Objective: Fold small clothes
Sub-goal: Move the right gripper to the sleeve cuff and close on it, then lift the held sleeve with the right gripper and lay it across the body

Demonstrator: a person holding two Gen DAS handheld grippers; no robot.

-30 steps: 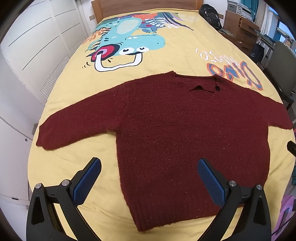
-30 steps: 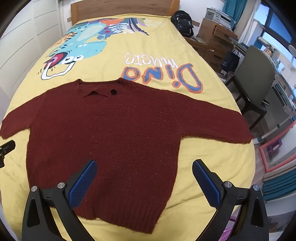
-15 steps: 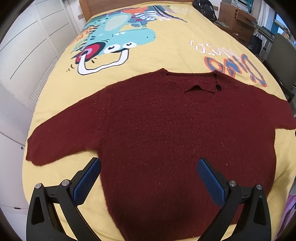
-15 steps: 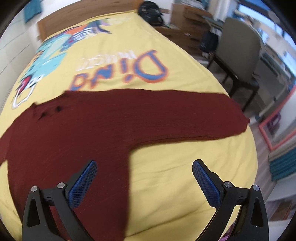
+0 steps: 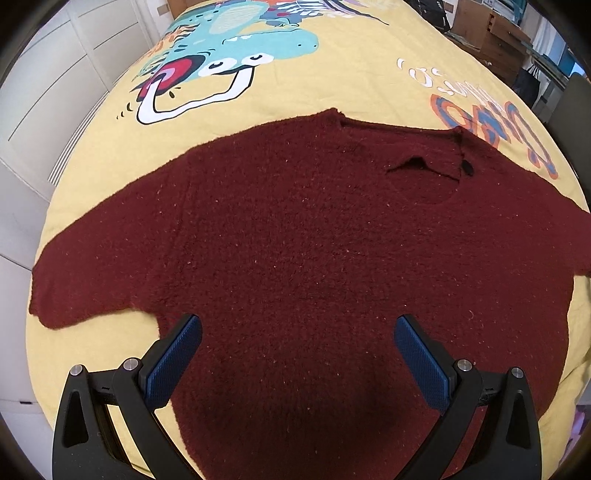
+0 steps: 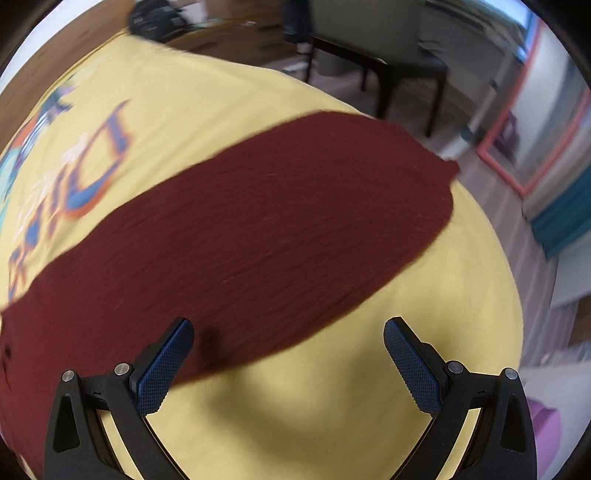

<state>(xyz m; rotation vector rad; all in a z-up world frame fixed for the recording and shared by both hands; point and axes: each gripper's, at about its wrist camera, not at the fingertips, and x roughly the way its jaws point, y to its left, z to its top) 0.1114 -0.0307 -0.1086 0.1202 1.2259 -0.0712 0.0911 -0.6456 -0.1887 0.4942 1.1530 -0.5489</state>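
Observation:
A dark red knitted sweater [image 5: 314, 251] lies flat on the yellow bed cover [image 5: 351, 85], both sleeves spread out, neck at the far side. My left gripper [image 5: 297, 328] is open and empty, low over the sweater's body near the left armpit. My right gripper [image 6: 288, 332] is open and empty over the right sleeve [image 6: 258, 229], whose cuff [image 6: 443, 173] lies near the bed's right edge. The right wrist view is motion-blurred.
The cover carries a dinosaur print [image 5: 221, 62] and lettering [image 5: 491, 122]. White cupboard doors [image 5: 48, 92] stand left of the bed. A dark chair [image 6: 380, 55] and a pink-framed mirror [image 6: 535, 129] stand on the floor to the right. Wooden drawers [image 5: 491, 33] are at the far right.
My left gripper has moved forward and lower over the sweater's body. My right gripper has swung right and come in close over the right sleeve. Both stay open.

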